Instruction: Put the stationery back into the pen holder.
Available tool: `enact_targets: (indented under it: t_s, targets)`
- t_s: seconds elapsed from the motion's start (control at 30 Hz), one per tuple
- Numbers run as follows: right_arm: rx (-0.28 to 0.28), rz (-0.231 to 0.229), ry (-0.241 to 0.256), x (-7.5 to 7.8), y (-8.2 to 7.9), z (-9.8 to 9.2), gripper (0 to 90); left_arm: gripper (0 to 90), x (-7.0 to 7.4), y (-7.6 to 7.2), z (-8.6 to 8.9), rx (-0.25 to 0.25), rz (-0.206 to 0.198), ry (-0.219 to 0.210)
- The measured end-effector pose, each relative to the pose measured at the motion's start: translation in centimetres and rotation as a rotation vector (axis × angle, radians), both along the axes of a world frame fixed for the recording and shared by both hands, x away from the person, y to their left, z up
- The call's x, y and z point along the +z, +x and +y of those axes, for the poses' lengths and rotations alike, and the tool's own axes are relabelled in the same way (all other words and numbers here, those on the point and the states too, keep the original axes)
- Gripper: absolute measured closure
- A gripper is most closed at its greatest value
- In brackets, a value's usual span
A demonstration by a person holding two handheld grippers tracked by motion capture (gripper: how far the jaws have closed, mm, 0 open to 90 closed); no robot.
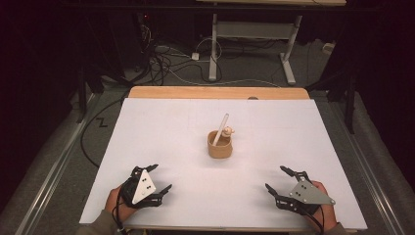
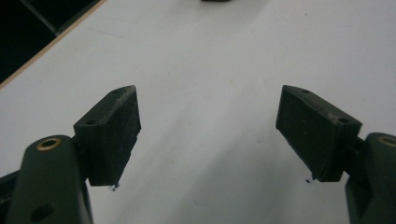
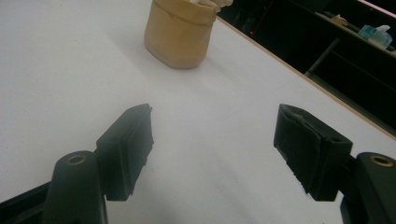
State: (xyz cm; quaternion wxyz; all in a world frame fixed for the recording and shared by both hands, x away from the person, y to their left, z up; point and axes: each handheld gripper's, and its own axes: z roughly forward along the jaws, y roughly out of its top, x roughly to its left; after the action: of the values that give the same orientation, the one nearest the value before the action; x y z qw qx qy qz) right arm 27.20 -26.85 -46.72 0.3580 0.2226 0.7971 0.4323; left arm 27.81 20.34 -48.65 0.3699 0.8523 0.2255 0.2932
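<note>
Both sets of jaws stand spread with nothing between them: the left gripper (image 1: 152,182) at the lower left of the high view, the right gripper (image 1: 280,184) at the lower right. The tan cup (image 1: 219,144) sits mid-frame, well apart from both, a white stick (image 1: 220,129) leaning out of it. A good approach would probably come in level and slow, avoiding the stick. The white tabletop (image 1: 161,127) is otherwise bare; dark floor and cables (image 1: 166,61) lie beyond.
</note>
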Motion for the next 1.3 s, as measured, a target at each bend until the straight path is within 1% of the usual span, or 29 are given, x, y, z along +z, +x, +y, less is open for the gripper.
enact_targets:
  t_s: [0.03,0.2,0.43,0.53,0.57,0.73,0.8,0.9,0.97,1.13,1.3]
  targets:
    - [0.001,-0.001,0.001,0.01,0.01,-0.01,28.3,21.2,-0.03,-0.15,0.08,0.0,0.001,0.006]
    - [0.003,-0.002,0.0,-0.01,0.05,-0.03,28.2,21.2,-0.15,-0.17,0.15,0.0,0.014,0.003]
    - [0.001,-0.012,-0.004,0.08,-0.12,0.0,28.2,21.2,-0.13,-0.22,0.24,-0.008,0.012,0.001]
    - [-0.003,-0.011,-0.008,0.06,-0.1,0.1,28.2,21.2,-0.02,-0.29,0.41,-0.007,0.006,-0.017]
    - [-0.002,-0.01,-0.009,0.06,-0.1,0.13,28.2,21.2,-0.04,-0.26,0.4,-0.005,0.006,-0.009]
    - [0.003,-0.006,-0.009,0.0,0.02,0.19,28.1,21.2,-0.13,-0.29,0.2,-0.009,0.014,-0.008]
    - [0.003,-0.004,-0.009,-0.03,0.05,0.17,28.2,21.2,-0.15,-0.34,-0.04,-0.012,0.008,0.001]
    - [0.002,-0.006,-0.005,0.02,0.03,0.14,28.2,21.1,-0.21,-0.31,-0.18,-0.014,0.007,0.0]
    - [0.001,-0.007,-0.003,0.03,0.03,0.17,28.2,21.2,-0.25,-0.31,-0.22,-0.015,0.005,0.01]
    - [0.003,0.001,-0.004,-0.12,0.15,0.28,28.1,21.2,-0.23,-0.24,-0.13,-0.01,0.006,0.004]
    - [0.0,0.003,-0.005,-0.2,0.2,0.14,28.1,21.2,-0.25,-0.24,-0.26,-0.013,0.005,0.009]
